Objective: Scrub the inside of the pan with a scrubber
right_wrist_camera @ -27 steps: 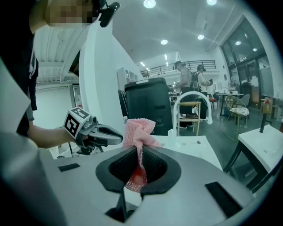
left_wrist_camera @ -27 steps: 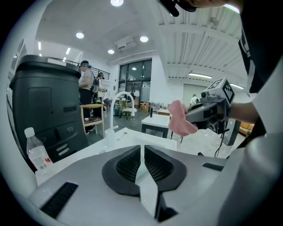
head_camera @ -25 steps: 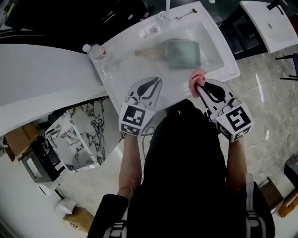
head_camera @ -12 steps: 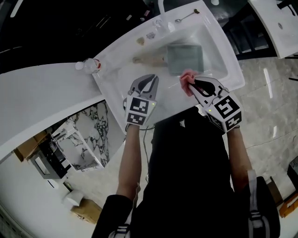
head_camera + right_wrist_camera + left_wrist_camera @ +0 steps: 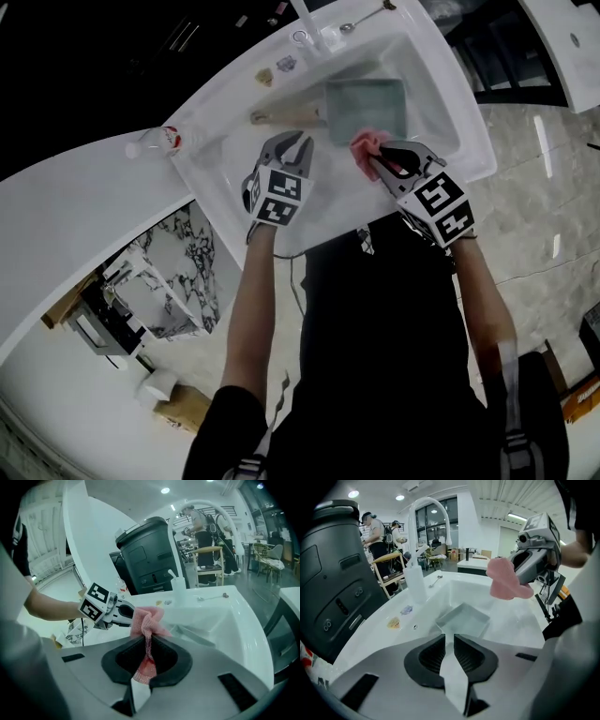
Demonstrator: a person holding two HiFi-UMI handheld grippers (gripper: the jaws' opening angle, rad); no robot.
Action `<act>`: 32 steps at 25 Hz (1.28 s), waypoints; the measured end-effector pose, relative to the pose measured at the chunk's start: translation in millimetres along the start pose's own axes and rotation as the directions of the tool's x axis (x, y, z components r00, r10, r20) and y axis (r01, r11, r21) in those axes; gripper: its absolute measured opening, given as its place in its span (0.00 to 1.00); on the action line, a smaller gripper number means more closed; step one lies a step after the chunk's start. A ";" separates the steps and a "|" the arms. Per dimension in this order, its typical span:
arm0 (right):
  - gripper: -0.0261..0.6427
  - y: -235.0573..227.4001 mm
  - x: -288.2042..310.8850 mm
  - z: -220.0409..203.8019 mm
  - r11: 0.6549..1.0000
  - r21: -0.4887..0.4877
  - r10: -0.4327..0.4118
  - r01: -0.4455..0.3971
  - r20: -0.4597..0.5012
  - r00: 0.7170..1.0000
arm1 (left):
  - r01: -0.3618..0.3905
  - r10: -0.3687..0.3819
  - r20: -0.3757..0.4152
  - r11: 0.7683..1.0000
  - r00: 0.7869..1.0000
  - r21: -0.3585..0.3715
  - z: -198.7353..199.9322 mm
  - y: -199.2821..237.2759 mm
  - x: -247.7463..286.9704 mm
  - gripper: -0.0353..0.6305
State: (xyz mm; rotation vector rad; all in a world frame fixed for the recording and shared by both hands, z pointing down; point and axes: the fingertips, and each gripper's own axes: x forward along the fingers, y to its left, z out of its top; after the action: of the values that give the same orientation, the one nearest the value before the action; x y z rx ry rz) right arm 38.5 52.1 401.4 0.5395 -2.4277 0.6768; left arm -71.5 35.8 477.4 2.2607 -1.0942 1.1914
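Note:
A square grey-green pan (image 5: pixel 367 108) with a wooden handle (image 5: pixel 286 117) lies in the white sink (image 5: pixel 441 84). My left gripper (image 5: pixel 292 142) hangs just this side of the handle, jaws shut with nothing between them. In the left gripper view, the left gripper (image 5: pixel 450 637) points at the pan (image 5: pixel 464 620). My right gripper (image 5: pixel 373 156) is shut on a pink mesh scrubber (image 5: pixel 366 143) at the pan's near edge. The scrubber (image 5: pixel 147 616) bunches out past the right gripper (image 5: pixel 147 641) in the right gripper view, hiding most of the pan.
A curved white faucet (image 5: pixel 429 508) and a white cup (image 5: pixel 415 581) stand at the sink's back rim, with a spoon (image 5: pixel 366 21) nearby. A water bottle (image 5: pixel 155 141) lies on the counter to the left. A black bin (image 5: pixel 333 573) stands behind.
Both grippers have moved forward and down into the sink toward the pan. The right one still grips the pink scrubber, and the left stays shut.

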 end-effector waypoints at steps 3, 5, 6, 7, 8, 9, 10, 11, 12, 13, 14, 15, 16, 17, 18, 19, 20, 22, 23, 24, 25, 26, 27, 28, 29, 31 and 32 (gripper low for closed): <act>0.11 -10.8 10.3 -3.5 1.000 0.012 -0.004 0.004 -0.013 1.000 | 0.004 -0.004 -0.026 1.000 1.000 0.019 -6.7 10.4 11.6 0.21; 0.11 -19.0 16.1 -4.5 1.000 0.011 -0.014 0.014 -0.019 1.000 | 0.006 -0.005 -0.038 0.999 0.999 0.031 -10.7 19.2 19.7 0.26; 0.11 -23.6 19.1 -5.8 1.000 0.009 -0.022 0.022 -0.026 0.999 | 0.008 -0.006 -0.044 0.999 0.999 0.039 -12.8 23.7 23.9 0.27; 0.11 -27.9 22.2 -7.8 0.999 0.009 -0.030 0.031 -0.033 0.999 | 0.011 -0.008 -0.051 0.999 0.999 0.049 -15.3 28.1 27.9 0.27; 0.11 -31.3 25.6 -10.2 0.999 0.011 -0.037 0.038 -0.043 0.998 | 0.013 -0.009 -0.060 0.998 0.998 0.061 -18.4 32.5 31.9 0.29; 0.11 -33.9 29.5 -12.5 0.999 0.017 -0.041 0.042 -0.053 0.998 | 0.014 -0.009 -0.069 0.997 0.998 0.075 -21.8 37.2 35.9 0.30; 0.11 -36.3 33.9 -14.3 0.999 0.023 -0.043 0.045 -0.064 0.997 | 0.017 -0.010 -0.075 0.996 0.997 0.091 -24.9 42.3 40.4 0.32; 0.11 -38.8 38.8 -15.7 0.998 0.027 -0.046 0.048 -0.074 0.996 | 0.021 -0.012 -0.079 0.994 0.997 0.107 -27.5 47.1 45.3 0.33; 0.11 -41.2 43.9 -16.9 0.998 0.028 -0.049 0.051 -0.084 0.995 | 0.026 -0.016 -0.081 0.992 0.997 0.124 -29.8 51.2 50.1 0.33; 0.11 -43.1 48.8 -18.2 0.998 0.026 -0.052 0.055 -0.094 0.994 | 0.031 -0.020 -0.082 0.990 0.996 0.140 -32.2 54.1 54.4 0.35; 0.11 -44.5 53.4 -19.7 0.998 0.025 -0.054 0.057 -0.105 0.993 | 0.037 -0.025 -0.082 0.987 0.996 0.154 -35.0 56.0 58.1 0.37; 0.11 -45.5 57.8 -21.0 0.998 0.026 -0.056 0.059 -0.114 0.992 | 0.044 -0.031 -0.083 0.985 0.996 0.167 -38.0 57.2 61.6 0.38; 0.11 -46.4 62.2 -22.0 0.998 0.030 -0.056 0.060 -0.122 0.991 | 0.051 -0.036 -0.086 0.983 0.996 0.178 -40.9 58.4 65.0 0.38; 0.11 -47.6 66.5 -23.1 0.998 0.032 -0.057 0.062 -0.130 0.990 | 0.056 -0.039 -0.091 0.981 0.995 0.188 -43.8 60.0 68.4 0.39; 0.11 -49.1 71.0 -24.2 0.997 0.032 -0.059 0.064 -0.140 0.988 | 0.059 -0.040 -0.099 0.979 0.994 0.195 -46.8 61.9 71.8 0.39; 0.11 -50.9 75.8 -25.5 0.997 0.031 -0.062 0.067 -0.151 0.987 | 0.062 -0.041 -0.107 0.978 0.993 0.202 -49.5 64.2 74.8 0.39; 0.11 -53.5 80.8 -27.2 0.997 0.029 -0.067 0.072 -0.164 0.984 | 0.065 -0.041 -0.116 0.976 0.992 0.206 -52.0 66.3 77.3 0.39; 0.11 -60.5 90.1 -32.9 0.996 0.028 -0.082 0.090 -0.196 0.977 | 0.073 -0.046 -0.130 0.974 0.990 0.216 -55.6 69.3 81.1 0.39; 0.11 -64.1 94.2 -36.2 0.995 0.033 -0.090 0.099 -0.212 0.973 | 0.078 -0.049 -0.135 0.972 0.990 0.221 -56.8 70.0 82.5 0.39; 0.11 -67.5 98.3 -39.3 0.994 0.039 -0.095 0.107 -0.228 0.969 | 0.082 -0.052 -0.137 0.971 0.989 0.224 -57.6 70.6 83.7 0.39; 0.11 -70.2 102.5 -41.9 0.993 0.044 -0.098 0.112 -0.241 0.966 | 0.084 -0.054 -0.135 0.971 0.989 0.226 -58.1 71.5 84.5 0.39; 0.11 -72.0 107.1 -43.6 0.992 0.047 -0.098 0.113 -0.253 0.962 | 0.084 -0.055 -0.132 0.970 0.990 0.226 -58.4 72.5 84.9 0.39; 0.11 -73.3 112.2 -45.1 0.992 0.047 -0.096 0.113 -0.264 0.960 | 0.086 -0.057 -0.129 0.971 0.990 0.225 -58.5 73.5 85.0 0.39; 0.11 -74.6 117.6 -46.7 0.993 0.044 -0.095 0.111 -0.275 0.957 | 0.088 -0.061 -0.128 0.971 0.990 0.223 -58.6 74.1 85.0 0.39; 0.11 -76.0 123.3 -48.9 0.993 0.037 -0.093 0.108 -0.286 0.954 | 0.091 -0.064 -0.127 0.971 0.990 0.222 -58.6 74.3 84.9 0.38; 0.11 -78.8 135.4 -54.8 0.995 0.024 -0.089 0.101 -0.306 0.948 | 0.096 -0.070 -0.122 0.970 0.990 0.224 -58.4 73.5 84.6 0.38; 0.11 -79.9 141.9 -58.0 0.995 0.021 -0.087 0.098 -0.317 0.944 | 0.097 -0.072 -0.118 0.970 0.990 0.225 -58.4 73.3 84.5 0.38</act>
State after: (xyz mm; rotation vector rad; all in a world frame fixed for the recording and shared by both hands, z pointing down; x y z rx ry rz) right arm -6.3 -9.9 556.4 0.5129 -2.0817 0.7103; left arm -130.1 -14.4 577.2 2.3518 -0.8481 1.4527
